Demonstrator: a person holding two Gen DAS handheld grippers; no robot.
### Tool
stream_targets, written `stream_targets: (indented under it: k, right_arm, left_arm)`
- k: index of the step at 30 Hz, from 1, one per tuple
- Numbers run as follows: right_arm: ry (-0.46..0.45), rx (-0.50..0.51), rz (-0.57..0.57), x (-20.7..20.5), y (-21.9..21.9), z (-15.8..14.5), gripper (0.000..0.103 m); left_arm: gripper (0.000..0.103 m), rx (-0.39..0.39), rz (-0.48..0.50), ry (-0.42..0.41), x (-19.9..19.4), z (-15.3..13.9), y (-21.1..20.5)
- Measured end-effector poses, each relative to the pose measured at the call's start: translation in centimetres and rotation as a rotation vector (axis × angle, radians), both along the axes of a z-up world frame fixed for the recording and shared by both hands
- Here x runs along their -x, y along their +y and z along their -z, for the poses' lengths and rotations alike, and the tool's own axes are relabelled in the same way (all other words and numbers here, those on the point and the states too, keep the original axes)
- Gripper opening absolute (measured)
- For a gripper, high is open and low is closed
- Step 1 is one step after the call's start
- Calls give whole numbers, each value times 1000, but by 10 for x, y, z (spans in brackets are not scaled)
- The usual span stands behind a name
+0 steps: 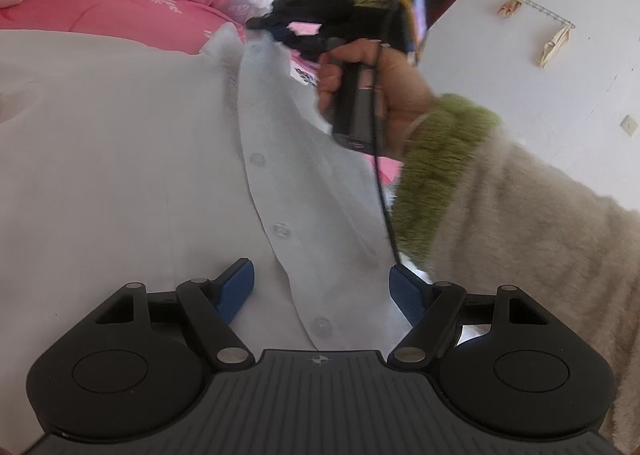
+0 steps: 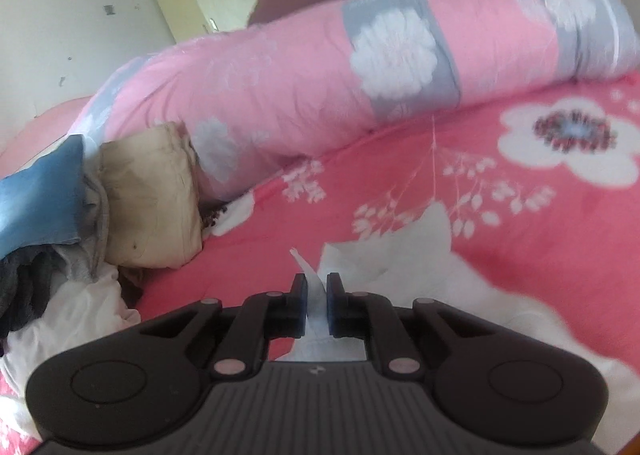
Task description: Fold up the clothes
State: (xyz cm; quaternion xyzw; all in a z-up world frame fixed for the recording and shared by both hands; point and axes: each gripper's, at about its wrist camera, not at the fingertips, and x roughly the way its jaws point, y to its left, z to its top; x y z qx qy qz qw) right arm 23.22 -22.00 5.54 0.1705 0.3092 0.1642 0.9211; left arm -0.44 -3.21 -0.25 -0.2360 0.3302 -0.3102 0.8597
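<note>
A pale grey buttoned shirt (image 1: 120,159) lies spread on the pink floral bed, its button placket running up the middle of the left wrist view. My left gripper (image 1: 322,287) is open just above the shirt's lower placket, holding nothing. My right gripper (image 2: 317,305) is shut on a thin fold of the shirt's white fabric (image 2: 316,295); in the left wrist view it (image 1: 276,29) pinches the shirt near the collar at the far end. The shirt's collar area (image 2: 400,255) lies on the bedspread just beyond the right fingers.
A rolled pink and grey floral quilt (image 2: 360,75) lies across the far side of the bed. A pile of other clothes, beige (image 2: 152,191), blue (image 2: 36,203) and white (image 2: 72,311), sits at the left. The person's sleeve (image 1: 520,215) crosses the right side.
</note>
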Motion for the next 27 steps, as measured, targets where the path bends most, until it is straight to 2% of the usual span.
stream_targets:
  k: [5, 6, 9, 11, 12, 14, 17, 20, 24, 27]
  right_arm:
    - [103, -5, 13, -27, 6, 29, 17]
    - [96, 8, 21, -24, 2, 25, 24]
    - [75, 46, 45, -17, -7, 12, 29]
    - [62, 72, 61, -12, -13, 4, 48]
    - [55, 85, 69, -9, -16, 0, 51]
    - [41, 110, 85, -4, -22, -9, 51]
    - [20, 149, 109, 3, -32, -21, 43]
    - [8, 191, 130, 9, -39, -31, 29]
    - [127, 276, 121, -15, -19, 12, 23]
    - [156, 293, 183, -34, -17, 35, 21]
  left_arm:
    - [75, -1, -1, -1, 0, 0, 0]
    - [76, 0, -1, -1, 0, 0, -1]
    - [76, 3, -1, 0, -1, 1, -1]
    - [76, 4, -1, 1, -2, 1, -1]
    - [76, 4, -1, 1, -2, 2, -1]
    - [76, 5, -1, 2, -2, 2, -1]
    - [76, 6, -2, 3, -3, 2, -1]
    - [76, 5, -1, 2, -3, 2, -1]
    - [76, 3, -1, 0, -2, 2, -1]
    - [76, 6, 0, 0, -2, 3, -1]
